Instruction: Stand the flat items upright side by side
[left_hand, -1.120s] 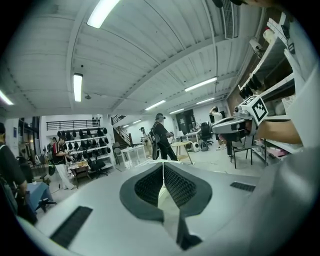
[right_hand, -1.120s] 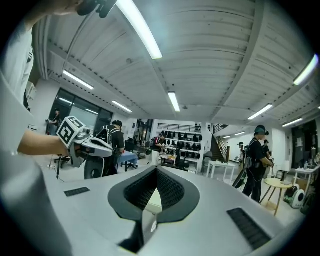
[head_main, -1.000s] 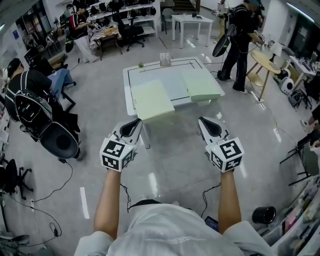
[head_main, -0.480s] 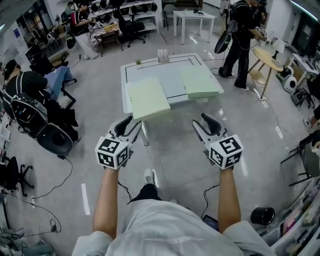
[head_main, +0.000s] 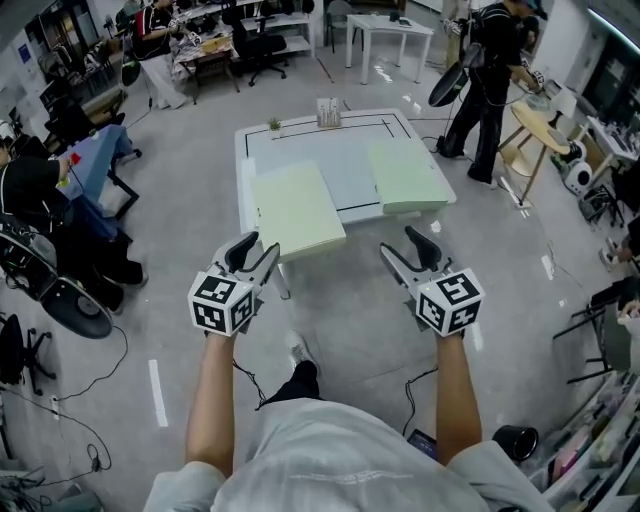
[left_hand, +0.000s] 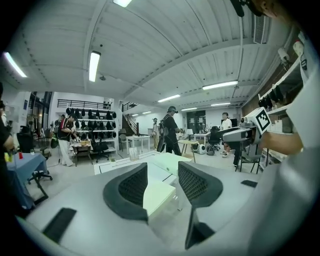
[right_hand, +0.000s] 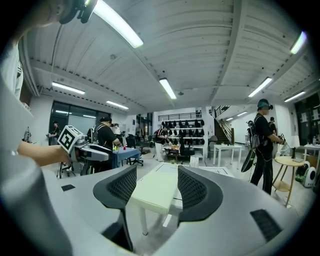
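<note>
Nearing the table (head_main: 243, 172), left gripper (head_main: 255, 247) and right gripper (head_main: 401, 243) have just spread empty fingers (left_hand: 131, 189).

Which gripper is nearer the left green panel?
Left. The left gripper hovers just short of the near edge of the left green panel; the right gripper is off to its right, over floor. Both jaws have just been opening, nothing between them.
</note>
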